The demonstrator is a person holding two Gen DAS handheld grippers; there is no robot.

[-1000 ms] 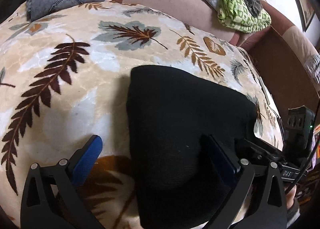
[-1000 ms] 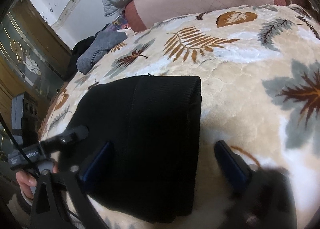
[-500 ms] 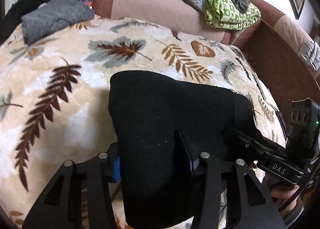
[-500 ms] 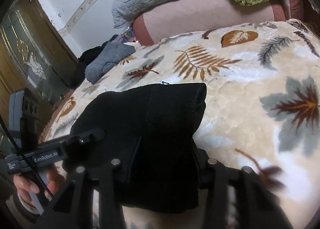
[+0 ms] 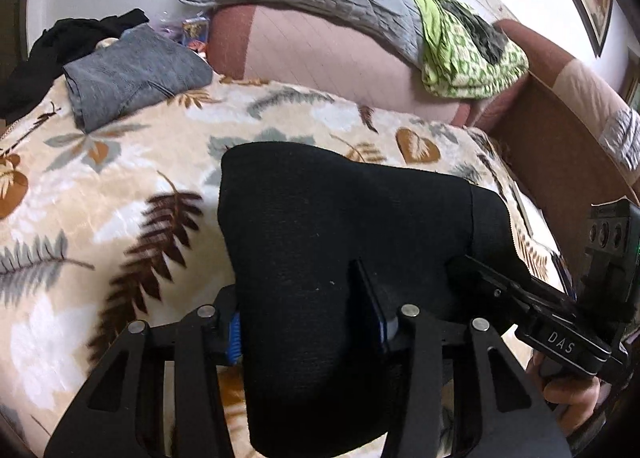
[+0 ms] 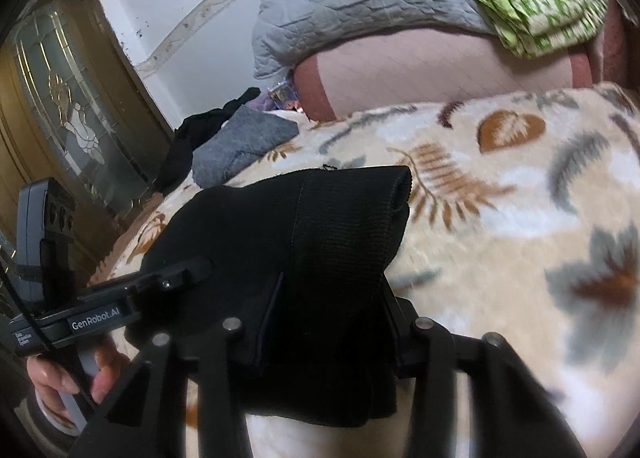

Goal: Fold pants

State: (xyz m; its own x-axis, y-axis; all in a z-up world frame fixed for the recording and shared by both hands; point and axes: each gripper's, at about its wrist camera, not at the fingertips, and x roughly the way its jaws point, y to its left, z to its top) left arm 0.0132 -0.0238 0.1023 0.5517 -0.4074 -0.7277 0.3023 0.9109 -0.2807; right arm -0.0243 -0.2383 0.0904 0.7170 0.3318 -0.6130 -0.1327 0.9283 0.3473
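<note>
1. Pants (image 5: pixel 344 242), black and already folded into a thick bundle, sit between the fingers of both tongs on the leaf-print blanket (image 5: pixel 120 186).
2. Left gripper (image 5: pixel 308 322) is clamped on the bundle's near left edge — its blue pads press into the cloth from either side.
3. Right gripper (image 6: pixel 332 322) is clamped on the near right edge, at the ribbed band.
4. Left of the left gripper and right of the right gripper, bare blanket stretches wide; ahead lie a grey folded garment (image 5: pixel 132 78), pillows and a green patterned cloth (image 5: pixel 468 54).
5. Fingertips are buried in black cloth — the bundle's underside is hidden.
</note>
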